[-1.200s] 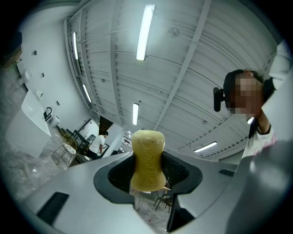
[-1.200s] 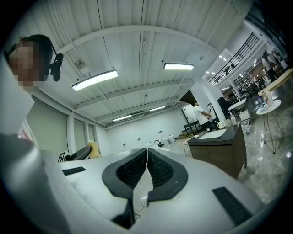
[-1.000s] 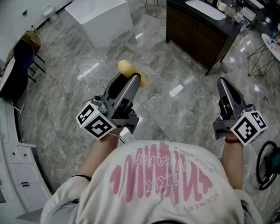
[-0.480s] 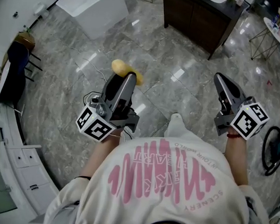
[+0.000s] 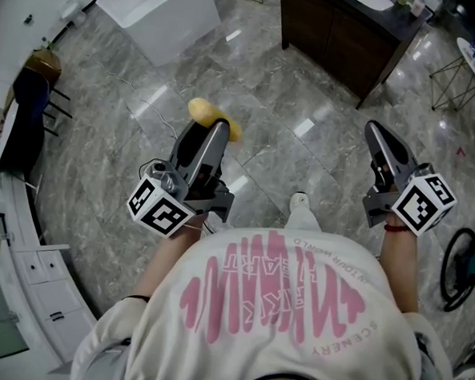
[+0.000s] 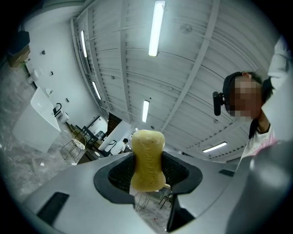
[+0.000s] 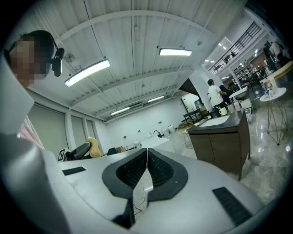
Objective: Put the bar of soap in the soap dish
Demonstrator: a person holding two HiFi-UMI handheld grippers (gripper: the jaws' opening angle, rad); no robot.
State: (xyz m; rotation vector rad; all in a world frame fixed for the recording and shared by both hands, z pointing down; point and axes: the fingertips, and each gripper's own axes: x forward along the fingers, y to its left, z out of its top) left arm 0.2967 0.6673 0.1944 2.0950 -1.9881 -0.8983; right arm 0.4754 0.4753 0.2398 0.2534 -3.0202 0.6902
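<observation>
Bar of soap (image 6: pixel 147 155), embossing illegible, pinched in L hand-held gripper (image 5: pixel 217 131); R hand-held gripper (image 7: pixel 146 162) pressed together.

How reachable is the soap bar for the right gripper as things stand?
Probably not: the soap bar is clamped in the left gripper, and the right gripper is shut, held apart from it.

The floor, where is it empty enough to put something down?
The marble floor is bare between the left claw and the right claw, and farther up between the white tub and the dark cabinet. It is crowded at the left, by the chair and the white drawers.
</observation>
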